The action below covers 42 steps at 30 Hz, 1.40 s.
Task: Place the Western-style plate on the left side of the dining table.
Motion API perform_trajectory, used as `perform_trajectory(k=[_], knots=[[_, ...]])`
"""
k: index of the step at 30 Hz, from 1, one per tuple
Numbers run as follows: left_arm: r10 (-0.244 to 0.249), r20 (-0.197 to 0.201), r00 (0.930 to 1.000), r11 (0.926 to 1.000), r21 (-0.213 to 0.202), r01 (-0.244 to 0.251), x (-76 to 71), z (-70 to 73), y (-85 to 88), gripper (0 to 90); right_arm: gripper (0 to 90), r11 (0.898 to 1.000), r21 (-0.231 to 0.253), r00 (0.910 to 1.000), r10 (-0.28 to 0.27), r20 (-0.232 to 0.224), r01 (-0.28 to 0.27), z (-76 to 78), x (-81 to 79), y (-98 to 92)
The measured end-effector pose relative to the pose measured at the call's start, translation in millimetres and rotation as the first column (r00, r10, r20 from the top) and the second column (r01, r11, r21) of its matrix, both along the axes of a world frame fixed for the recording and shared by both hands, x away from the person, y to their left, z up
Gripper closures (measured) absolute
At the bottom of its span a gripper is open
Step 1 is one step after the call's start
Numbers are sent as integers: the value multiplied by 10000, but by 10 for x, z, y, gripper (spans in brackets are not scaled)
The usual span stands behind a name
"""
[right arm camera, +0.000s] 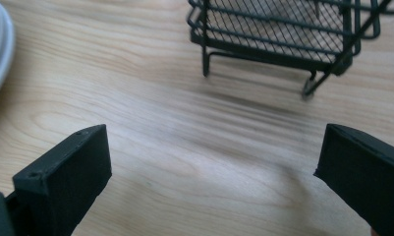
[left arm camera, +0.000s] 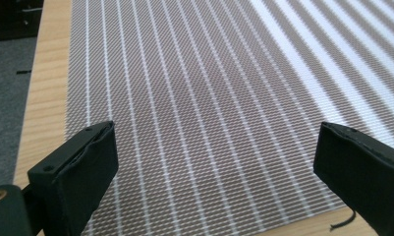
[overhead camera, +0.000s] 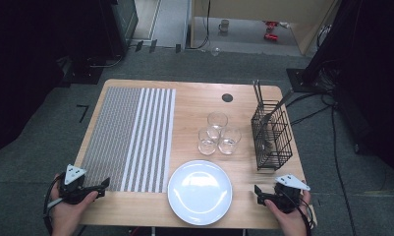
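Table (overhead camera: 194, 98) is showing pale matt wood grain. Left of the plate (overhead camera: 200, 192), which is looking glossy white ceramic, the placemat (overhead camera: 130, 137) is reading as coarse woven fabric. Right of it, wire basket (overhead camera: 270, 137) is looking matt black metal. Glasses (overhead camera: 218, 133) are showing clear.

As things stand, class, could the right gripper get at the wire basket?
Probably yes: the right gripper is open, the basket stands just beyond it, and only bare table lies between.

Black left gripper (overhead camera: 105, 185) and right gripper (overhead camera: 257, 191), grey three-cornered top plates, thick square black jaws with screw holes, trailing black cables
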<state>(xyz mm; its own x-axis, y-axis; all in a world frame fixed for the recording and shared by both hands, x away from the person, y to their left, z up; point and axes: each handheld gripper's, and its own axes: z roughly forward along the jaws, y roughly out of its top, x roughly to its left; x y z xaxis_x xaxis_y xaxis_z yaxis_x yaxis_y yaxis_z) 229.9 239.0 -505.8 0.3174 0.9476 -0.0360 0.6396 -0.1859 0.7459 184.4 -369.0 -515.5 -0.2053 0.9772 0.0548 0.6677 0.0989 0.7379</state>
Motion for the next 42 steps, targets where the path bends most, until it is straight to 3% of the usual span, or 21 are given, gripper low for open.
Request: perform_trajectory(k=[9,21,27,28,29,42], knots=[[-253,101,9996,9997,-64,253,6,73,-170,33,0,9999,108,9995,53,325,-56,109,-16,115],[-802,237,9965,9966,-176,806,-12,138,-433,33,0,9981,172,9974,576,434,-584,173,9,373],[-1146,256,9931,9933,-102,1149,-12,167,-589,34,0,9966,2,9954,828,482,-829,187,67,503],[-1172,252,9928,9929,-151,1176,-15,173,-612,34,0,9963,52,9951,859,483,-863,195,74,529],[-1311,148,9913,9901,-487,1317,-14,189,-653,34,0,9952,37,9941,978,480,-981,206,86,580],[-1894,377,9812,9808,-390,1909,1,251,-962,34,0,9903,54,9891,1381,519,-1386,220,100,792]])
